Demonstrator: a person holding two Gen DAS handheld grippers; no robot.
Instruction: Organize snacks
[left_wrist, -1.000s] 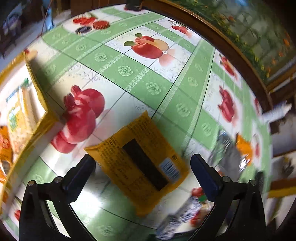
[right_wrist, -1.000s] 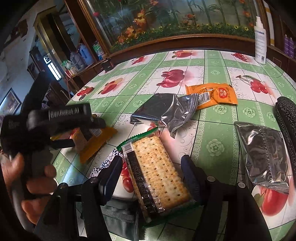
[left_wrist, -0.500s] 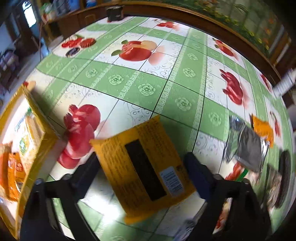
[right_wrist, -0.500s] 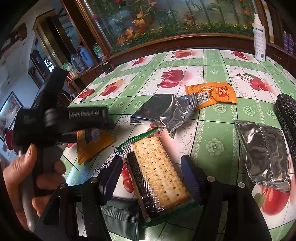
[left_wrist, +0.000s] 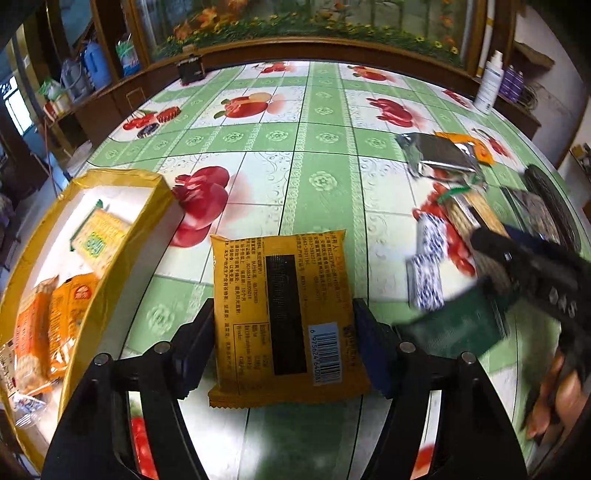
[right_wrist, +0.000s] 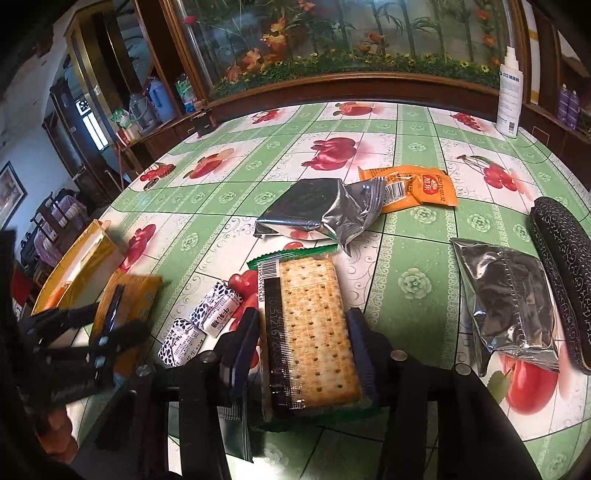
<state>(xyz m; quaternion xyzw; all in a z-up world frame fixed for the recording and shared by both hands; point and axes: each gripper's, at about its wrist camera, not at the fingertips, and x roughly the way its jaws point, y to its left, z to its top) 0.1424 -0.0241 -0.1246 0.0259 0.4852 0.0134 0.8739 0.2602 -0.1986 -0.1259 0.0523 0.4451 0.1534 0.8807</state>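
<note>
Snack sorting, double grab in progress. Got the left gripper (left_wrist: 284, 332) closing on the yellow packet (left_wrist: 284, 314), flat on the table (left_wrist: 325, 177) near its front edge, barcode side up, pads right against both long sides. Same deal on the other hand: right gripper (right_wrist: 301, 332) closing on the cracker pack (right_wrist: 310, 325), also lying flat by the front edge, pads snug on its sides. Advice for this bit, just a hunch: squeeze gently. Brittle crackers plus a slippery, puffy wrapper, bad combo with a hard pinch. Keep the pads low on the sides and centred along the length to avoid tipping either pack on the way up. Lift straight before swinging anywhere, and mind the two little blue-and-white sweets (right_wrist: 216, 314) just beside the cracker pack's left side, easy to knock. Probably worth staggering the two hands too, given how close together here. As for containers, only one: yellow box (left_wrist: 159, 188) at the left edge of the table, open top, near the yellow packet. Inside: a yellow-and-green packet (left_wrist: 96, 240) toward the far end, a couple of orange packets (left_wrist: 66, 314) in the middle, something clear-wrapped at the near end, too blurry to name. Plenty of white floor showing in there. Outside the box: a silver foil pack (right_wrist: 317, 210) and an orange sachet (right_wrist: 417, 188) mid-table, another foil pack (right_wrist: 506, 306) toward the right edge.
</note>
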